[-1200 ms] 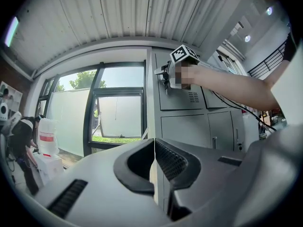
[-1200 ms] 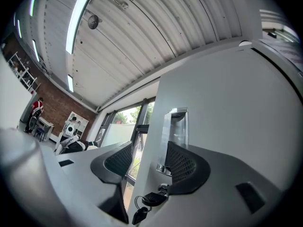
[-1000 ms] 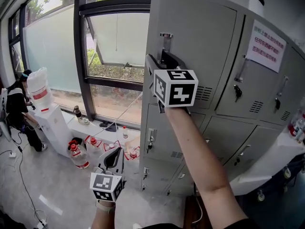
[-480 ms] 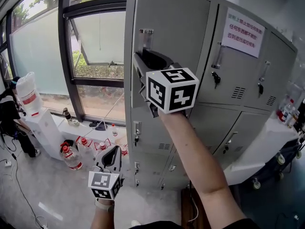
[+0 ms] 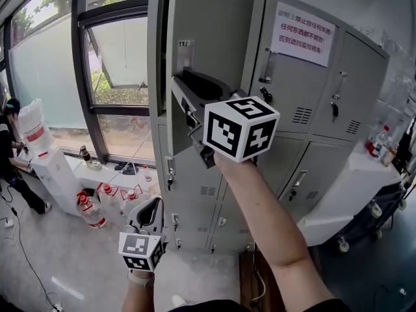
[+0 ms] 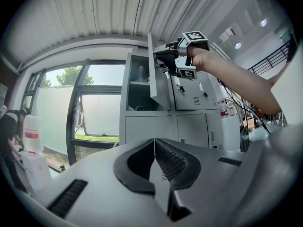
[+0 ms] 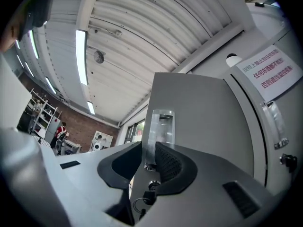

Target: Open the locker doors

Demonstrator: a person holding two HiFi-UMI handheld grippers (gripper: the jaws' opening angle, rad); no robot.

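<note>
- Head view: shows the top-left door point(image 5: 208, 51) of the grey lockers point(image 5: 312, 109) swung out from its frame. Plain grey metal, with an upright handle point(image 5: 184, 52) near the free edge.
- Finds the right tongs point(image 5: 179, 80) clamped on that handle after just closing on it, with the arm stretched up from below.
- Finds the left tongs point(image 5: 153, 207) low down over the floor, well apart from the lockers.
- Takes in a red-lettered notice point(image 5: 301, 36) on the next door, a window point(image 5: 120, 51) to the left, water bottles point(image 5: 91, 212) on the floor and a white cart point(image 5: 351, 187) to the right.
- Left gripper view: shows the left tongs point(image 6: 153, 143) with tips pressed together and nothing between them.
- Beyond them, catches the door point(image 6: 158, 77) standing ajar in front of its dark compartment point(image 6: 137, 86), with the right tongs point(image 6: 161, 59) at its edge.
- Right gripper view: shows the right tongs point(image 7: 149, 146) with both pads against the shiny handle point(image 7: 160, 126). Fills the middle with the door point(image 7: 203, 112), with a key point(image 7: 152, 186) in the lock just below the handle.
</note>
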